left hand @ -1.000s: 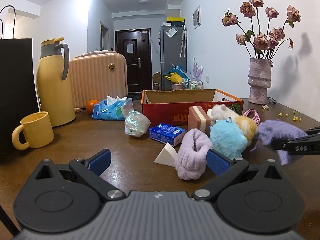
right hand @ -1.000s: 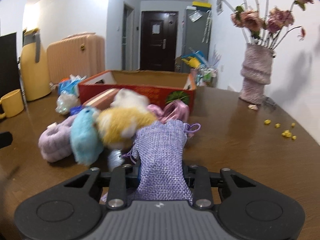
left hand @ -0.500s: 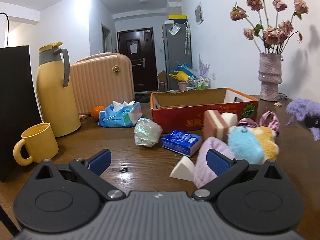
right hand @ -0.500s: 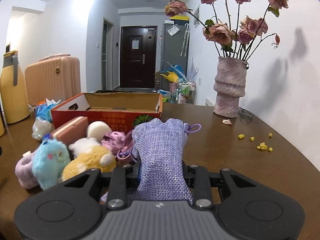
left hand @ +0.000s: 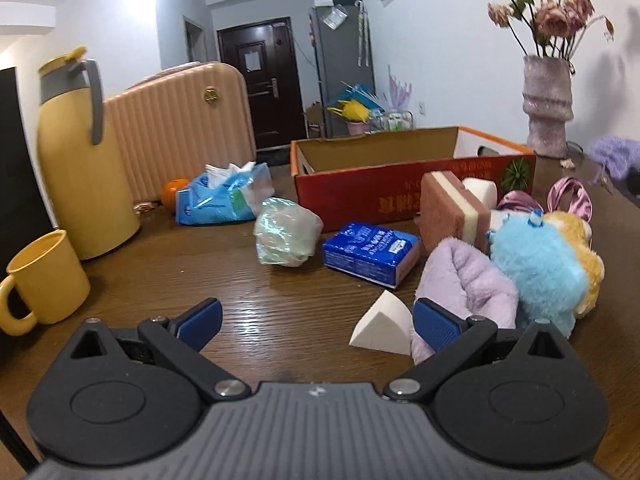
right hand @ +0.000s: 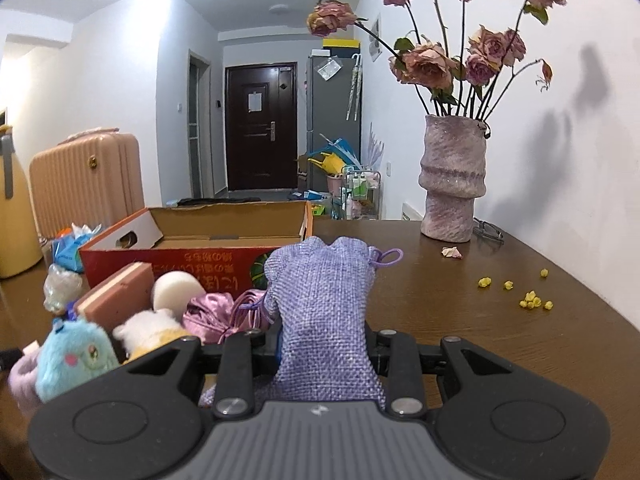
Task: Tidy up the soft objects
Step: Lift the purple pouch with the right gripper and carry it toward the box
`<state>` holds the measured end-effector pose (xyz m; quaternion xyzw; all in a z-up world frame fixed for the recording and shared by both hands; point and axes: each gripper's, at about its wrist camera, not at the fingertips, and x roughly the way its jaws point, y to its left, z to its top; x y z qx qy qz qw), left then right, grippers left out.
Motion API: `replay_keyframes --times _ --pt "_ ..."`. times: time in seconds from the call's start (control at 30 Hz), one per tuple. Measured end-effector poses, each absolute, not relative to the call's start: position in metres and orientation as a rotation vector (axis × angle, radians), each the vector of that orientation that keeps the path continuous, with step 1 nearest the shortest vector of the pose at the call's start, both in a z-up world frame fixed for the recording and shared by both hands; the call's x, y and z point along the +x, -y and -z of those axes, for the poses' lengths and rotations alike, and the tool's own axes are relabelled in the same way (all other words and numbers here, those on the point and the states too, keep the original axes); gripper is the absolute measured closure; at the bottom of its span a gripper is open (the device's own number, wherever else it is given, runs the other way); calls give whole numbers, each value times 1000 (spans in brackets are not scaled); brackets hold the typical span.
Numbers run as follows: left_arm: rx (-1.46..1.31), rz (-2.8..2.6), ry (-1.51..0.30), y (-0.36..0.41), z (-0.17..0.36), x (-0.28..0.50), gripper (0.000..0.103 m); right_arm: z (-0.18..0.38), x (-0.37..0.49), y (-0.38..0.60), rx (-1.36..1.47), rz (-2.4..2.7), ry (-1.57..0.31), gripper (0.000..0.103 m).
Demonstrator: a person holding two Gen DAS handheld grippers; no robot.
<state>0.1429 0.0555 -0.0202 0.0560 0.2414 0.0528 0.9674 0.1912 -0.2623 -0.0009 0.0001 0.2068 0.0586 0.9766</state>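
Note:
My right gripper [right hand: 322, 344] is shut on a purple woven drawstring pouch [right hand: 324, 304], held above the table just short of the open red cardboard box [right hand: 192, 256]; the pouch [left hand: 614, 156] also shows at the right edge of the left wrist view. My left gripper [left hand: 316, 320] is open and empty over the table. Near its right finger lie a white sponge wedge [left hand: 382, 326] and a lilac fleece roll [left hand: 464, 280]. Beside these sit a blue plush [left hand: 536, 276], a yellow plush [left hand: 580, 240], a pink sponge block [left hand: 452, 212] and pink satin pouches [left hand: 568, 198].
A blue tissue pack [left hand: 370, 252], a crumpled plastic bag [left hand: 286, 232], a blue wipes packet [left hand: 220, 200] and an orange [left hand: 174, 192] lie left of the box. A yellow mug [left hand: 44, 280] and thermos [left hand: 76, 156] stand at the left. A vase of dried roses [right hand: 454, 180] stands at the back right.
The right gripper has lifted the purple pouch away from the plush pile toward the box. The left gripper has drifted left, so the pile now sits further right in its view.

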Motion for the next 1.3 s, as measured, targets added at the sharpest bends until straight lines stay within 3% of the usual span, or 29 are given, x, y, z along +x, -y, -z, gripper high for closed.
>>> replay_keyframes --times 0.47,0.53,0.63,0.7,0.77,1.3 --pt "93 -17 -568 -49 38 181 0 15 195 265 55 -127 -431 72" --pt "80 -6 -572 -50 39 181 5 17 194 262 48 -135 -436 72" --pt "66 14 -576 -51 39 182 27 18 192 259 38 -143 -435 72" --pt "58 33 -585 -52 40 182 53 18 190 259 38 -145 -433 72" --pt "49 54 -610 -52 42 185 69 18 189 259 42 -143 -432 72" --pt "2 27 -543 -61 30 173 70 16 183 259 43 -137 -399 72"
